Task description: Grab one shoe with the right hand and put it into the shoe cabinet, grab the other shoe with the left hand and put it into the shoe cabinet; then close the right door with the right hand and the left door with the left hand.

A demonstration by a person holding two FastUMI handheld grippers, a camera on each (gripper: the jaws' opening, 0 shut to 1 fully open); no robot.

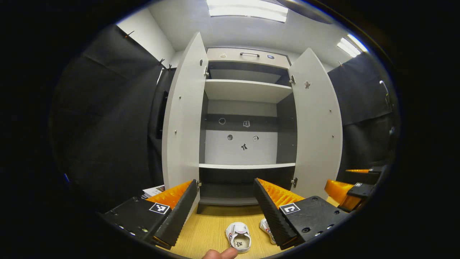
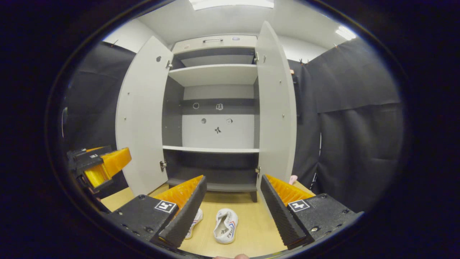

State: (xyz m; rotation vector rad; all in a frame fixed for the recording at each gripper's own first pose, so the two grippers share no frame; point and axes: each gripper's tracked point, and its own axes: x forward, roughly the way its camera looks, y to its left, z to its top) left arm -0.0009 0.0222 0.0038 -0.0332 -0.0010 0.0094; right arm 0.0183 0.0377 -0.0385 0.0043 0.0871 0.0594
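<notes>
Cabinet [image 1: 248, 151] stood with left door [image 1: 183, 115] and right door [image 1: 318, 126] swung wide, shelves bare. Papers [image 1: 153, 190] lay beside the left door's foot. Two white shoes, one [image 2: 225, 225] whole, the other [image 2: 195, 218] partly hidden behind a finger, lay on the wooden floor [image 2: 251, 230] before the cabinet. Left gripper [image 1: 224, 205] and right gripper [image 2: 233, 205] hung apart-jawed, gripping nothing, above them.

Left gripper view: facing the open shoe cabinet [image 1: 248, 118] head-on from near the floor, slightly left. Right gripper view: facing the same shoe cabinet [image 2: 215, 115] from slightly right. Both are sharing its shelves, doors and the shoes [image 2: 225, 225] below.
</notes>
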